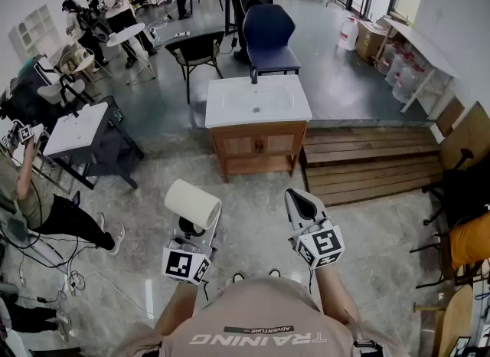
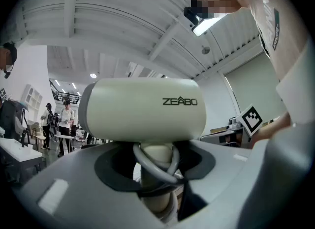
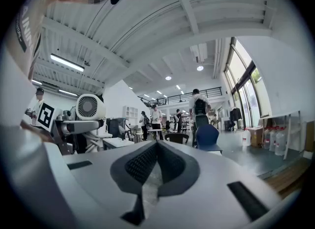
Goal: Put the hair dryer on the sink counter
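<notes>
The cream hair dryer (image 1: 192, 203) is held out in front of me, its handle clamped in my left gripper (image 1: 191, 233). In the left gripper view its barrel (image 2: 147, 107) lies crosswise above the jaws. The handle (image 2: 156, 157) and a grey cord loop (image 2: 153, 166) sit between the jaws of the left gripper (image 2: 157, 184). My right gripper (image 1: 300, 198) hangs beside it, shut with nothing in it; its jaws meet in the right gripper view (image 3: 150, 174), where the dryer (image 3: 89, 107) shows at the left. The sink counter (image 1: 295, 110), a white basin on a wooden cabinet, stands ahead and apart from both grippers.
A black faucet (image 1: 253, 73) rises at the basin's back edge, with a blue chair (image 1: 269, 35) behind it. A wooden platform (image 1: 367, 160) lies to the counter's right. A second sink unit (image 1: 80, 129) and a person (image 1: 34, 202) are at the left; grey floor lies between me and the counter.
</notes>
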The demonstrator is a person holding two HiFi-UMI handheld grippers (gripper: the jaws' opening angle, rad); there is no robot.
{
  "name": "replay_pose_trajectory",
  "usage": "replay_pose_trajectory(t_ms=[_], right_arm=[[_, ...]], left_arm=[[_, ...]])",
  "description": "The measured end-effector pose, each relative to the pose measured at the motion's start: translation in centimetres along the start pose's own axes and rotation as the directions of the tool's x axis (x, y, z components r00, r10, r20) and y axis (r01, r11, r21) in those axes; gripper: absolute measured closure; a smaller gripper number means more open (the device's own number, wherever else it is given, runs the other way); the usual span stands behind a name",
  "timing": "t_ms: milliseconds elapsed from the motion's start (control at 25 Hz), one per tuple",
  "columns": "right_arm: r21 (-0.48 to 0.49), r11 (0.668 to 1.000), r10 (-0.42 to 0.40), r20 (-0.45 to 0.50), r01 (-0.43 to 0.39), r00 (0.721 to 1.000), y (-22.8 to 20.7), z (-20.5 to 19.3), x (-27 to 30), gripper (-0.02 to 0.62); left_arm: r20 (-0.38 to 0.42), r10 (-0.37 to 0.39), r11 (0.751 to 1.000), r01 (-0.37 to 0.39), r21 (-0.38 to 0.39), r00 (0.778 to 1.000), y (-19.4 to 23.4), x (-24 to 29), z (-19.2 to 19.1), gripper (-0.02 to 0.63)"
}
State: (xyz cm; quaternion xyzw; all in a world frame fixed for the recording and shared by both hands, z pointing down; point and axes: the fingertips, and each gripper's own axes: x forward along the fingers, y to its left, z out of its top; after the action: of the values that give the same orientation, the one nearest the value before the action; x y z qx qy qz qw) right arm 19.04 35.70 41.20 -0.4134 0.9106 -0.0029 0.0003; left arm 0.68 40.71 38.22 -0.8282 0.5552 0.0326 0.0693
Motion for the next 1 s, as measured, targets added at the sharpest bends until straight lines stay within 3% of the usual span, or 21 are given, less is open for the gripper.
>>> replay_pose_trajectory(t_ms=[560, 800, 1000], right_arm=[[0.011, 0.999, 0.034, -0.033, -0.033, 0.999, -1.7, -1.9, -1.1, 0.589], [0.063, 0.994, 0.087, -0.048, -0.084, 0.995, -2.1, -2.8, -1.8, 0.589], [0.047, 0.991, 0.128, -0.065, -0.125, 0.990, -2.0, -4.7, -1.6, 0.590]], left_arm=[[-0.019, 0.034, 0.999, -0.035, -0.015, 0.999, -0.9, 0.8, -0.8, 0.390], [-0.040, 0.086, 0.996, -0.087, -0.021, 0.995, -1.4, 1.2, -0.1, 0.388], [-0.041, 0.103, 0.994, -0.104, -0.038, 0.994, -1.5, 1.2, -0.5, 0.390]])
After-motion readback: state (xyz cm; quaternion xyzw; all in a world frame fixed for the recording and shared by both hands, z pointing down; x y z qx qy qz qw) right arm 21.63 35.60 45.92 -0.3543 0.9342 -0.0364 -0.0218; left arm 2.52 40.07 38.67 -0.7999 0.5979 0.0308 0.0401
